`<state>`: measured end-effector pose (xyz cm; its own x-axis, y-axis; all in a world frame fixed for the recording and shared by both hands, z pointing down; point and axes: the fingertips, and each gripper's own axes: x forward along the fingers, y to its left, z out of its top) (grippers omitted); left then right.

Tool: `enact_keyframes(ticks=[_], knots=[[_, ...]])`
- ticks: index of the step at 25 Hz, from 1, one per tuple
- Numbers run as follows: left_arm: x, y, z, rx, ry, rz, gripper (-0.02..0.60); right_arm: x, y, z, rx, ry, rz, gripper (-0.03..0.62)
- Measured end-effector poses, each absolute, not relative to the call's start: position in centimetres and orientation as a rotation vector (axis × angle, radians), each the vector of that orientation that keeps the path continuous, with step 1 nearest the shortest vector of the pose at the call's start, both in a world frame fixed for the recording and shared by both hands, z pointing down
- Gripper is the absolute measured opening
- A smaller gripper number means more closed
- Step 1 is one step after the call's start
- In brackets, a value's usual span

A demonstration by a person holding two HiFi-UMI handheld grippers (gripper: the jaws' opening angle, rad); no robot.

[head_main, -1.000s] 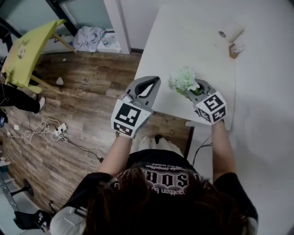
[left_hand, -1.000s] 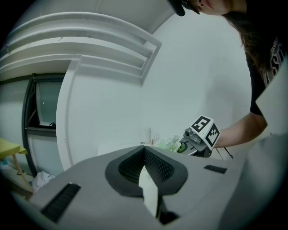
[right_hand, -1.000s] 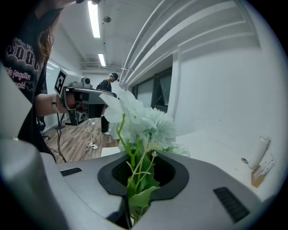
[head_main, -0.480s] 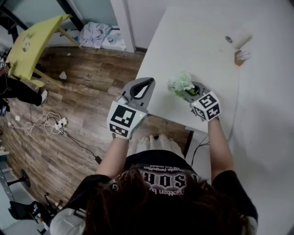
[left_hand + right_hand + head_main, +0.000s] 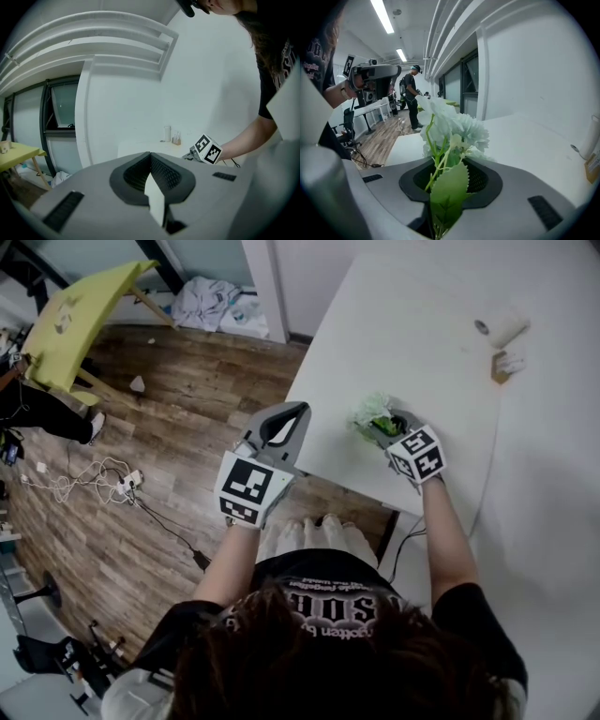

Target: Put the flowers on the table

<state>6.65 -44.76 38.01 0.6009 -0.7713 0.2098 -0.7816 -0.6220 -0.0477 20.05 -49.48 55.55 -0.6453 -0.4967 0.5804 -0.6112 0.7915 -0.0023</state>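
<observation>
Right gripper (image 5: pixel 382 424), just opening, around flowers (image 5: pixel 367 409)

Right gripper (image 5: pixel 382 424) and flowers (image 5: pixel 367 410) lower, jaws wider apart.

White roll (image 5: pixel 503 326) at 1 o'clock; yellow table (image 5: pixel 70 324) at 10 o'clock; tangled cables (image 5: pixel 84 488) on wooden floor (image 5: pixel 187 418) at 9 o'clock.

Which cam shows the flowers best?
Right gripper view: flowers fill the centre, blooms, stems and leaf sharp and close. Head view: only a small pale clump near the table edge. Left gripper view: flowers can't be made out.
</observation>
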Motion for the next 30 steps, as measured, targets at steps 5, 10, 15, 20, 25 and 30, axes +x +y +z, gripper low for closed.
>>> enact_keyframes(ticks=[5, 10, 15, 20, 25, 30], knots=[[6.4, -44.8, 37.6, 2.78, -1.334, 0.318, 0.0, 19.7, -49.4, 56.5, 0.818, -2.388, 0.312, 0.147], [6.5, -44.6, 37.9, 2.788, -1.31, 0.31, 0.0, 19.6, -49.1, 56.6, 0.815, -2.375, 0.3, 0.193], [6.8, -44.8, 37.7, 2.804, -1.285, 0.296, 0.0, 19.8, -48.7, 55.9, 0.814, -2.36, 0.276, 0.216], [7.3, -44.6, 37.5, 2.823, -1.258, 0.276, 0.0, 20.8, -48.0, 55.5, 0.839, -2.31, 0.254, 0.239], [7.2, -44.0, 37.2, 2.841, -1.232, 0.26, 0.0, 21.7, -46.9, 55.0, 0.901, -2.289, 0.271, 0.245], [7.5, -43.6, 37.0, 2.854, -1.206, 0.25, 0.0, 22.2, -45.9, 54.8, 0.944, -2.287, 0.289, 0.272]])
